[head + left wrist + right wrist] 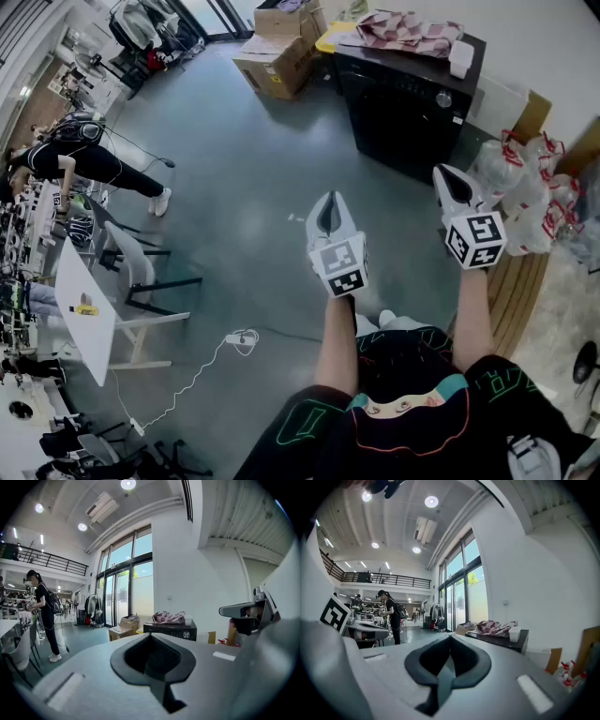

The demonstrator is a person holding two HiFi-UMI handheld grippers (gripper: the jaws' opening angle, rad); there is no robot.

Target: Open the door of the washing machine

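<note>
Far on the left stands a long white desk [82, 281] with a flat, smooth top, and a small yellow thing [84, 308] lies on it. Above it in the head view, a person [89, 159] in black clothes bends over another crowded work spot. A grey chair [131, 267] with thin dark legs stands just beside the desk. A thin white cable [202, 366] curls across the smooth grey floor [234, 169]. Further back sit some brown cardboard boxes [277, 61], square and a bit worn, with their flaps open. Near the middle, the left tongs [329, 202] are held out over the floor, and their two grey halves are pressed tight together. They carry a cube with black and white squares. The washing machine [408, 103] is ahead of the tongs and a little to the right, well apart from both of them, against the white wall. It is a black, shiny box with a round silver knob [443, 98] on its front. Grey floor lies between the tongs and the machine. A crumpled cloth [408, 33] with a red and white pattern lies on top of the machine, and a small white tub [461, 58] stands beside the cloth. The right tongs [448, 178] are closer to the machine than the left ones, and they are squeezed together too. To the right of the machine is a heap of clear, crinkly plastic bags [525, 187] tied with red. Below them lie brown wooden slats [520, 281].
</note>
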